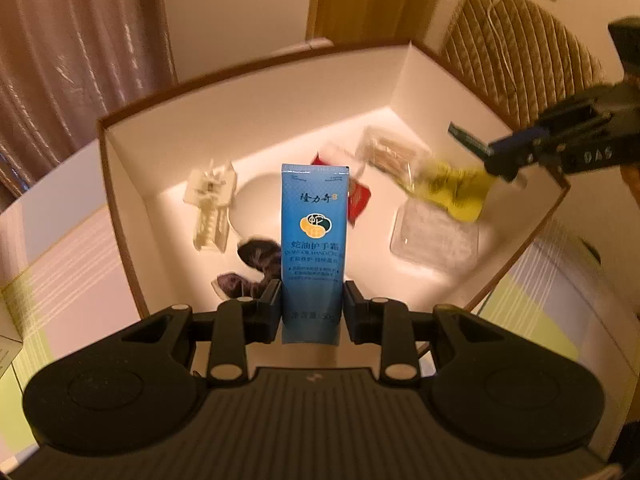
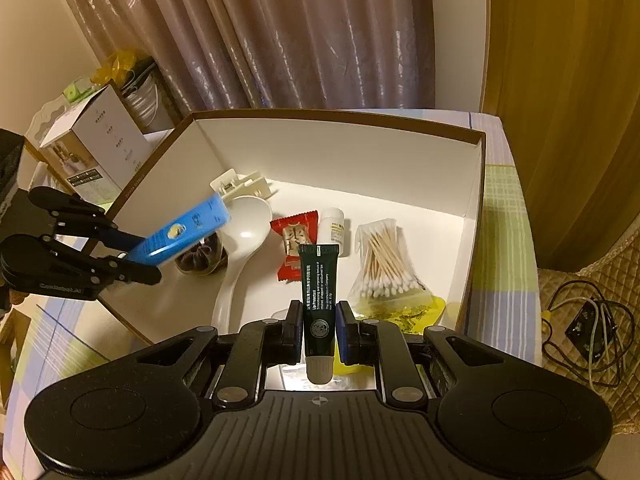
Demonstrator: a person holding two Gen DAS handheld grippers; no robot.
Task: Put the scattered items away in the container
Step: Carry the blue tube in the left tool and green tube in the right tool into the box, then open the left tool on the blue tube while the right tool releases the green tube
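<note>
A white-lined box with a brown rim (image 1: 256,120) (image 2: 340,144) sits on the table. My left gripper (image 1: 312,304) is shut on a blue hand cream box (image 1: 314,224) and holds it over the box's near edge; it also shows in the right wrist view (image 2: 180,236). My right gripper (image 2: 318,328) is shut on a dark green lip balm tube (image 2: 319,284), cap toward the camera, above the box's interior. In the left wrist view the right gripper (image 1: 508,152) comes in from the right with the tube's tip (image 1: 464,136) showing.
Inside the box lie a white spoon (image 2: 244,236), a red sachet (image 2: 294,244), a small white bottle (image 2: 334,228), a bag of cotton swabs (image 2: 384,264), a dark scrunchie (image 1: 256,256), a white plastic clip (image 1: 210,204) and a yellow-green packet (image 2: 404,312). A white carton (image 2: 96,148) stands to the left.
</note>
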